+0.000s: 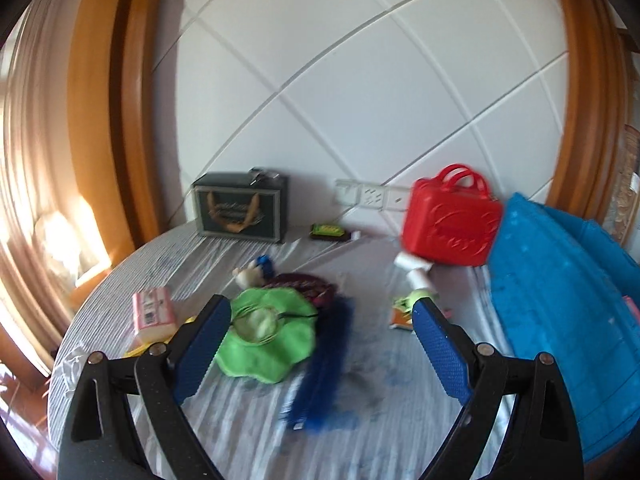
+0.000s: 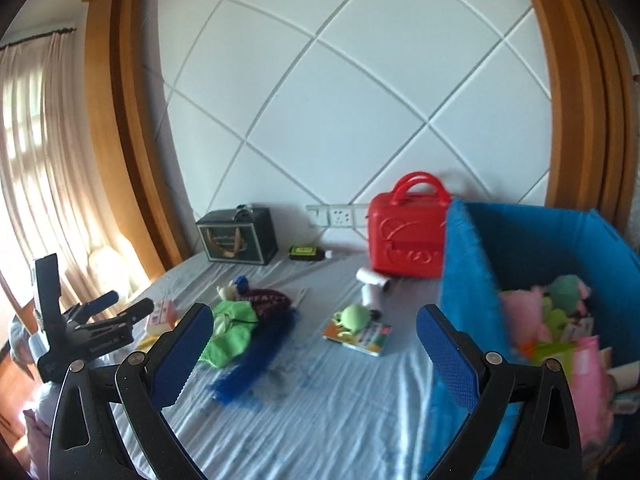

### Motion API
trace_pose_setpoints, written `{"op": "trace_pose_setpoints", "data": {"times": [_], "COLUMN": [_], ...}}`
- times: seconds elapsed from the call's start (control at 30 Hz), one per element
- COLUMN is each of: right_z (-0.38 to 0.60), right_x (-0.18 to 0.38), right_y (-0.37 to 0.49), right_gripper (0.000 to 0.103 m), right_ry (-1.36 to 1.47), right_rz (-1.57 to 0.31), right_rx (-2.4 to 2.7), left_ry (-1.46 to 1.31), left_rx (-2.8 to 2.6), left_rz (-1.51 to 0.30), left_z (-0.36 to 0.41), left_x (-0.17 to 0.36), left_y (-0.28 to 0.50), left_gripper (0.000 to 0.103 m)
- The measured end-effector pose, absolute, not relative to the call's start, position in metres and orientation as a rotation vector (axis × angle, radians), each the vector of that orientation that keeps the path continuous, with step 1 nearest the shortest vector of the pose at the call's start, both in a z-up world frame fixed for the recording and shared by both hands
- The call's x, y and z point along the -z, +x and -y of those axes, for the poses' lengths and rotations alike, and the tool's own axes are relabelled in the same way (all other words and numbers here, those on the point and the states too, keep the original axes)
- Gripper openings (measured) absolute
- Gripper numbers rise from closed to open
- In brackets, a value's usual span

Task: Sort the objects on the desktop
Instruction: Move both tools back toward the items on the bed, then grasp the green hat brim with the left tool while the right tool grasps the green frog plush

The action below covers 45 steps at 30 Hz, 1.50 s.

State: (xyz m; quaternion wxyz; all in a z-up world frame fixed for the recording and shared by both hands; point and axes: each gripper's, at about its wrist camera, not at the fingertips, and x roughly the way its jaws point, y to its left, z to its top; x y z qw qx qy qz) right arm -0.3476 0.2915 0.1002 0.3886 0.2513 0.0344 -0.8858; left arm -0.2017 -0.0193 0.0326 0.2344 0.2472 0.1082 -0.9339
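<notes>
My left gripper (image 1: 320, 316) is open and empty above the striped tablecloth (image 1: 248, 432). Below it lie a green cloth (image 1: 276, 344) and a blue furry strip (image 1: 326, 364). My right gripper (image 2: 314, 320) is open and empty, left of the blue storage box (image 2: 472, 280), which holds plush toys and packets. The left gripper also shows in the right wrist view (image 2: 128, 304), at the table's left edge. A green cloth (image 2: 230, 330), the blue strip (image 2: 260, 354), a green toy (image 2: 354, 316) on a booklet (image 2: 360, 336) and white rolls (image 2: 372, 278) lie on the table.
A red case (image 2: 406, 242) stands against the wall beside the blue box (image 1: 560, 320). A dark gift bag (image 2: 238, 240) and a green packet (image 2: 306, 253) sit at the back. A pink tissue pack (image 1: 154, 314) lies at the left. Curtains hang on the left.
</notes>
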Motion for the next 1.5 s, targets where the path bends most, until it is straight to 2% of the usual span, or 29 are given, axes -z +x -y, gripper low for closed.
{"op": "trace_pose_setpoints", "data": {"times": [0.27, 0.6, 0.7, 0.97, 1.07, 1.3, 1.5], "right_z": [-0.204, -0.175, -0.171, -0.164, -0.16, -0.135, -0.105], "right_x": [-0.037, 0.042, 0.067, 0.116, 0.127, 0.15, 0.163], "right_y": [-0.363, -0.415, -0.435, -0.489, -0.511, -0.563, -0.604], "right_gripper": [0.103, 0.103, 0.103, 0.103, 0.103, 0.099, 0.099], "right_ry": [0.873, 1.178, 1.264, 1.385, 1.425, 1.442, 1.436], "right_rz": [-0.1, -0.173, -0.207, -0.216, -0.215, -0.224, -0.249], "right_rx": [2.276, 2.322, 2.315, 2.322, 2.332, 2.338, 2.322], "left_ry": [0.854, 1.015, 1.07, 1.12, 1.154, 1.188, 1.224], "left_rx": [2.432, 2.15, 2.084, 2.142, 2.164, 2.299, 2.355], "left_rz": [-0.339, -0.467, -0.454, -0.493, -0.507, -0.385, -0.411], "left_z": [0.146, 0.271, 0.29, 0.289, 0.286, 0.255, 0.257], "left_x": [0.032, 0.111, 0.13, 0.155, 0.165, 0.158, 0.16], "left_y": [-0.183, -0.14, -0.134, -0.188, -0.223, -0.304, -0.36], "left_gripper": [0.093, 0.093, 0.093, 0.092, 0.083, 0.083, 0.083]}}
